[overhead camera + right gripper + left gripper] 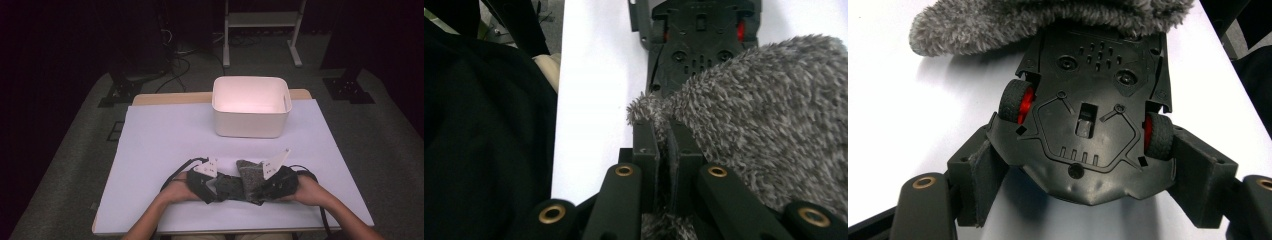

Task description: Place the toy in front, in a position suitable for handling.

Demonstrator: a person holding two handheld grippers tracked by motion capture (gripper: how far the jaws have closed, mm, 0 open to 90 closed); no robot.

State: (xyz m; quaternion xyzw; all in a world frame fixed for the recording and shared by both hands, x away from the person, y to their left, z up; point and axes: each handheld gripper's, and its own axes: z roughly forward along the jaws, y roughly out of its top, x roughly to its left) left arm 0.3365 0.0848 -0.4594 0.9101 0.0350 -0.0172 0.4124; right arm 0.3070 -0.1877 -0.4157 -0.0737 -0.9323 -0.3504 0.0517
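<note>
Nearest the camera in the left gripper view, the black plastic toy car with red-hubbed wheels (1088, 125) lies belly-up between the left tongs (1083, 192), whose two black jaws flank its wheels; whether the pads actually press on the car cannot be told, since a slight gap seems to show at one side. The car's long axis runs straight away from the left tongs toward the right tongs (669, 150), and its far end is tucked into the fluffy grey fabric cover (764, 120). The right tongs are pinched tight on an edge of that cover, a fold of pile caught between the jaws. In the high view both sit close to the near edge of the white-covered worktop (165, 135), the left tongs (212, 187) and right tongs (257, 192) facing each other with car and cover (247, 175) between them. The coming move likely turns on sliding cover and car along that shared axis. The white rectangular plastic bin (251, 106) stands well apart near the far edge, and nothing lies between.
</note>
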